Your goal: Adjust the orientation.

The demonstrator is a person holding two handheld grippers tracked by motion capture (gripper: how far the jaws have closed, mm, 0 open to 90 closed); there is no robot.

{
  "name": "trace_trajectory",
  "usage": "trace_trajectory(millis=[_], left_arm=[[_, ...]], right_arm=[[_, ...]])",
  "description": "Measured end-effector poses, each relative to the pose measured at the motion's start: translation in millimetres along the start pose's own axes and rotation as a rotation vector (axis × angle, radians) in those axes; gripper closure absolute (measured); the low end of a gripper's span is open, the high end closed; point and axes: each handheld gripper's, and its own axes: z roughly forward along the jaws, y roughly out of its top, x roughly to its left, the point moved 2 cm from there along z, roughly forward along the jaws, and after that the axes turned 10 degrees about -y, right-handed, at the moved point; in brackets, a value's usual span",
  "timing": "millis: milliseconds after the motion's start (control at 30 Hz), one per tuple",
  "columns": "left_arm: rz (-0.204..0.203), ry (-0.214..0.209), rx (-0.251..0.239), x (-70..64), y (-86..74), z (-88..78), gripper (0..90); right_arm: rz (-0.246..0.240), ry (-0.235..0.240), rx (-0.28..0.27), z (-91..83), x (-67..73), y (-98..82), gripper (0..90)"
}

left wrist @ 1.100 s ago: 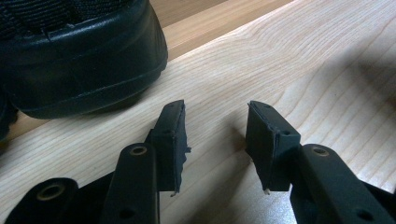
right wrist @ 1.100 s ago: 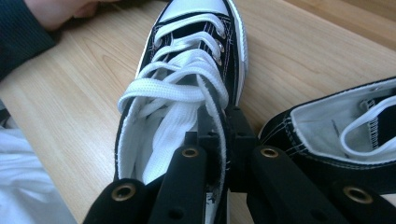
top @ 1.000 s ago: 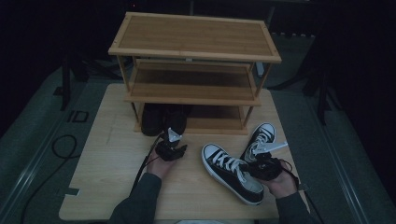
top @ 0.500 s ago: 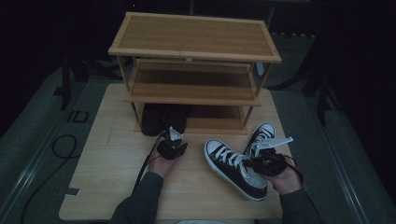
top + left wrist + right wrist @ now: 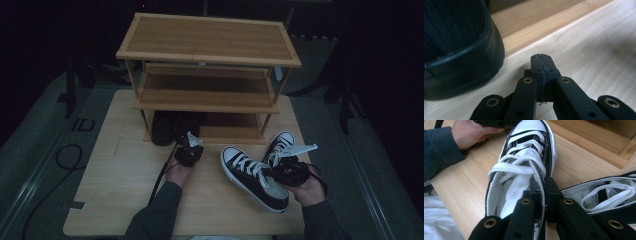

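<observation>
Right tongs [image 5: 541,192] clamped on collar edge of a black canvas high-top sneaker w/ white laces & toe cap [image 5: 252,175], which lies on the light wooden bench [image 5: 115,195], toe pointing toward the 3-tier bamboo shoe rack [image 5: 207,55]. Its twin sneaker [image 5: 280,145] lies just beside it, to the right. Left tongs [image 5: 541,67] just finished closing, jaws together w/ nothing between, near an all-black shoe [image 5: 456,47] on rack's bottom shelf.

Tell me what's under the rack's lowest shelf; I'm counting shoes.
Two dark shoes stand side by side under the left part of the rack. The space to their right looks bare, though it is shadowed and the shelves above cover its back.
</observation>
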Motion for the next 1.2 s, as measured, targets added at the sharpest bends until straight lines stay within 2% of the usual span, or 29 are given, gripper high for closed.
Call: trace_trajectory(millis=[200, 367, 700, 833, 1033, 1200], left_arm=[[-0.032, 0.052, -0.023, 1.7, 9.0, 12.0, 90.0], [-0.053, 0.069, -0.023, 5.5, 11.6, 19.5, 90.0], [-0.060, 0.085, -0.015, 8.1, 19.3, 28.9, 89.8], [-0.061, 0.071, -0.027, 8.1, 21.8, 30.5, 89.5], [-0.060, 0.077, -0.037, 6.4, 24.4, 31.1, 89.2], [-0.084, 0.094, -0.044, 11.7, 28.7, 33.8, 89.2]], right_arm=[[0.006, -0.003, 0.000, -1.6, -2.4, -0.8, 87.1], [0.008, 0.000, -0.002, -3.4, -4.4, -1.3, 87.1], [0.015, 0.001, -0.004, -4.8, -5.8, -1.6, 87.0], [0.017, 0.002, -0.006, -5.1, -6.3, -1.3, 86.9], [0.017, 0.005, -0.011, -7.1, -6.5, 0.1, 86.8], [0.015, 0.005, -0.011, -7.7, -6.6, 0.6, 86.9]])
